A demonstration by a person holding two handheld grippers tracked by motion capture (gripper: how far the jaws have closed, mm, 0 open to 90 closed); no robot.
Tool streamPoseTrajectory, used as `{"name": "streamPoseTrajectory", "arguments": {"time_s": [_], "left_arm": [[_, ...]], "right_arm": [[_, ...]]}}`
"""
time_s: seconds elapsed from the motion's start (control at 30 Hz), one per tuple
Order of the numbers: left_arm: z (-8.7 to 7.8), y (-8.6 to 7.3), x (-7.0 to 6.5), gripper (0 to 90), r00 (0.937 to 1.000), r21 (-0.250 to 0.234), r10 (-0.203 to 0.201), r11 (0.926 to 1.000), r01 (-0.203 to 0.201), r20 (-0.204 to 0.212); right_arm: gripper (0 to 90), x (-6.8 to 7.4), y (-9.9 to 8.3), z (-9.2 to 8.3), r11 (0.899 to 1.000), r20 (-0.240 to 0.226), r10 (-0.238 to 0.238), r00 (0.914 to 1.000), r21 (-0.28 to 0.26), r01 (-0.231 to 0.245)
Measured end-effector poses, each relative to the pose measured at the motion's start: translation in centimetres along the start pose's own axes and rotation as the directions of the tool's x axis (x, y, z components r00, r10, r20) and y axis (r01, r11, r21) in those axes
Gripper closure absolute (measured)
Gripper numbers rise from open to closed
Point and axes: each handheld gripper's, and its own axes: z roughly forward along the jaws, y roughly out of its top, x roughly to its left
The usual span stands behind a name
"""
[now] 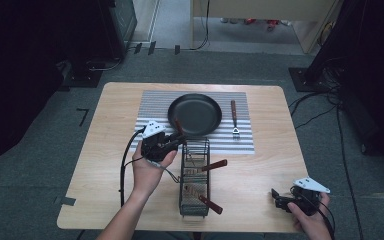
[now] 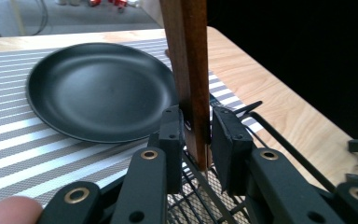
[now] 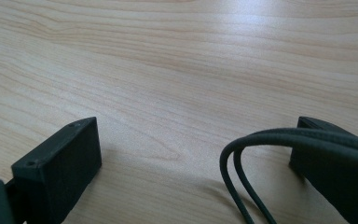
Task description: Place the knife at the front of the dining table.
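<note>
Wire rack: a black wire basket (image 1: 194,192) stands on the tabletop (image 1: 260,170) just below the striped mat (image 1: 152,107); three wooden-handled utensils sit in it.
Rack contents: one wooden handle (image 2: 189,70) rises at the far end near the pan, one (image 1: 214,165) sticks out to the right at the middle, one (image 1: 211,204) points right at the near end.
Pan: one black pan (image 1: 195,114) lies on the mat, with nothing in it.
Fork: one wooden-handled fork (image 1: 234,118) lies on the mat, just right of the pan, apart from it.
Left tool: the left tool (image 2: 197,140) is at the far end of the basket; its pads are pinching the upright wooden handle, which stands between them above the wire mesh.
Right tool: the right tool (image 3: 191,158) rests low over the bare tabletop at the near right corner, jaws spread wide with nothing between them but its own cable (image 3: 242,177).
Counts: one basket, one pan, one mat, four utensils in all, two tools.
</note>
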Motion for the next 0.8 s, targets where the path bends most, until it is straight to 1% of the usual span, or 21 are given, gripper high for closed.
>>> {"name": "streamPoseTrajectory", "arguments": {"time_s": [0.03, 0.07, 0.1, 0.17, 0.2, 0.27, 0.33, 0.53, 0.57, 0.63, 0.67, 0.73, 0.8], "left_arm": [[-0.1, 0.0, 0.0, 76.0, 0.9999, -0.003, -0.004, 1.0, 0.004, 0.016], [-0.1, 0.0, 0.0, 76.5, 0.9999, -0.003, -0.004, 1.0, 0.004, 0.016], [-0.3, -0.1, -0.1, 77.0, 0.9994, -0.012, 0.001, 0.9999, -0.001, 0.034], [-0.6, 0.0, -0.1, 78.4, 0.9989, -0.024, -0.002, 0.9997, 0.003, 0.047], [-0.6, 0.0, -0.1, 80.8, 0.9989, -0.024, -0.002, 0.9997, 0.003, 0.047], [-1.1, 0.1, -0.2, 82.0, 0.9991, -0.055, 0.005, 0.9985, -0.002, 0.043], [-1.5, 0.2, -0.1, 82.1, 0.9985, -0.072, 0.0, 0.9974, 0.003, 0.055], [-2.7, 0.6, 0.0, 82.1, 0.9978, -0.106, -0.001, 0.9944, 0.008, 0.067], [-2.7, 0.6, 0.0, 82.2, 0.9978, -0.106, -0.001, 0.9944, 0.008, 0.067], [-3.4, 0.9, -0.1, 82.2, 0.9972, -0.13, 0.003, 0.9915, 0.007, 0.074], [-3.4, 0.9, -0.1, 82.2, 0.9972, -0.13, 0.003, 0.9915, 0.007, 0.074], [-4.1, 1.3, -0.3, 82.2, 0.9966, -0.148, 0.011, 0.989, 0.001, 0.081], [-4.4, 1.5, -0.4, 82.1, 0.9966, -0.155, 0.014, 0.988, -0.002, 0.082]], "right_arm": [[1.4, 0.0, 0.0, 0.0, 1.0, 0.0, 0.0, 1.0, 0.0, 0.0], [1.4, 0.0, 0.0, 0.0, 1.0, 0.0, 0.0, 1.0, 0.0, 0.0], [1.4, 0.0, 0.0, 0.0, 1.0, 0.0, 0.0, 1.0, 0.0, 0.0], [1.4, 0.0, 0.0, 0.0, 1.0, 0.0, 0.0, 1.0, 0.0, 0.0], [1.4, 0.0, 0.0, 0.0, 1.0, 0.0, 0.0, 1.0, 0.0, 0.0], [1.4, 0.0, 0.0, 0.0, 1.0, 0.0, -0.001, 1.0, 0.0, 0.001], [1.4, 0.0, 0.0, 0.0, 1.0, 0.0, -0.001, 1.0, 0.0, 0.001], [1.4, 0.0, 0.0, 0.0, 1.0, 0.0, -0.001, 1.0, 0.0, 0.001], [1.4, 0.0, 0.0, 0.0, 1.0, 0.0, -0.001, 1.0, 0.0, 0.001], [1.4, 0.0, 0.0, 0.0, 1.0, 0.0, -0.001, 1.0, 0.0, 0.001], [1.4, 0.0, 0.0, 0.0, 1.0, 0.0, -0.001, 1.0, 0.0, 0.001], [1.4, 0.0, 0.0, 0.0, 1.0, 0.0, -0.001, 1.0, 0.0, 0.001], [1.4, 0.0, 0.0, 0.0, 1.0, 0.0, -0.001, 1.0, 0.0, 0.001]]}}
